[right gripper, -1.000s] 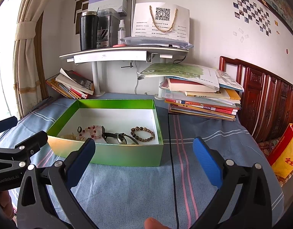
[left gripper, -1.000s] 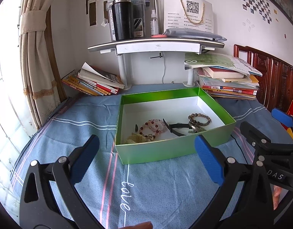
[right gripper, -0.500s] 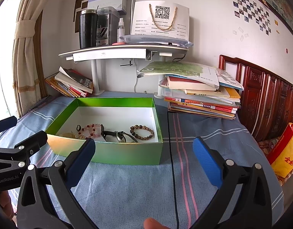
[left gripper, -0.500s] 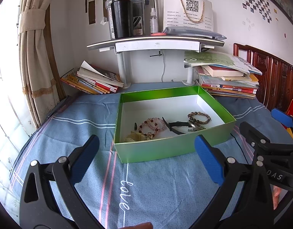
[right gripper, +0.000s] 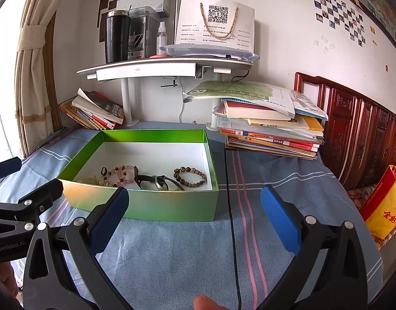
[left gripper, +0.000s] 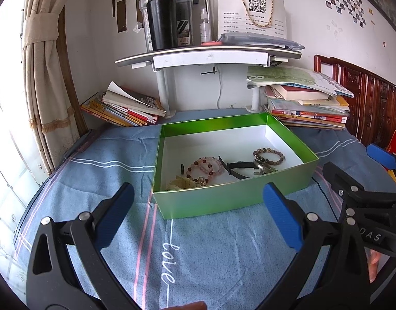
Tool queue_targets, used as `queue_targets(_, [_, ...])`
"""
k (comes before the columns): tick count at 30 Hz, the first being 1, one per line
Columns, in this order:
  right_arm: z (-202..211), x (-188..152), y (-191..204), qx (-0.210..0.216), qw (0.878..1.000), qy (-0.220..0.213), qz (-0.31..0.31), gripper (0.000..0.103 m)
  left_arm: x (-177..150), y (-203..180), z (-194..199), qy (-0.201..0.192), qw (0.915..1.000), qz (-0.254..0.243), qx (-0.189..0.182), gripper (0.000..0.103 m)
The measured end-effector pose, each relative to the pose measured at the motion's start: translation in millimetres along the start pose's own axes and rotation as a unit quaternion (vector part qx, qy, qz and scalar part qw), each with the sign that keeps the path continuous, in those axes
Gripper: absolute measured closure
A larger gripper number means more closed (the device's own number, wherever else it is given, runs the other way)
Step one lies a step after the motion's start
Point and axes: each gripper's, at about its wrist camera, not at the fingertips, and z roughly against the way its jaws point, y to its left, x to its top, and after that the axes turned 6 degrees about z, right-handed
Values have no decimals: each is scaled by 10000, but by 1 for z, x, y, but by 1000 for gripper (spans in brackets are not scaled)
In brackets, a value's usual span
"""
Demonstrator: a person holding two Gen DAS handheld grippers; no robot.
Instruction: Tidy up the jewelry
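Blue striped cloth (left gripper: 210, 245) on the tabletop carries white script reading "love" (near the left claw (left gripper: 198, 219)). One shallow green cardboard box (right gripper: 151, 204) holds two beaded bracelets (right gripper: 190, 175) and one black-strapped watch (right gripper: 156, 180). Both claws, left and right claw (right gripper: 194, 215), gape wide, empty, short of the box's near wall.

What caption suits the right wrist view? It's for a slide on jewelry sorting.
Open right gripper poised before a green box holding a pink bracelet, brown bracelet and watch.
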Motion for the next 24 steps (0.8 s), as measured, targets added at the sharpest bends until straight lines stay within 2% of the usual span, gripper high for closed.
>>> queue_targets(16, [1, 1, 0, -8, 10000, 10, 13, 3, -1, 2, 0, 50, 10000, 21, -31, 4])
queue_targets(20, [-1, 0, 1, 15, 10000, 52, 40, 3, -1, 4, -2, 163, 9998, 84, -107, 4])
queue_targets(24, [-22, -6, -14, -36, 9988, 451, 206, 3, -7, 5, -15, 430, 9991, 71, 1, 4])
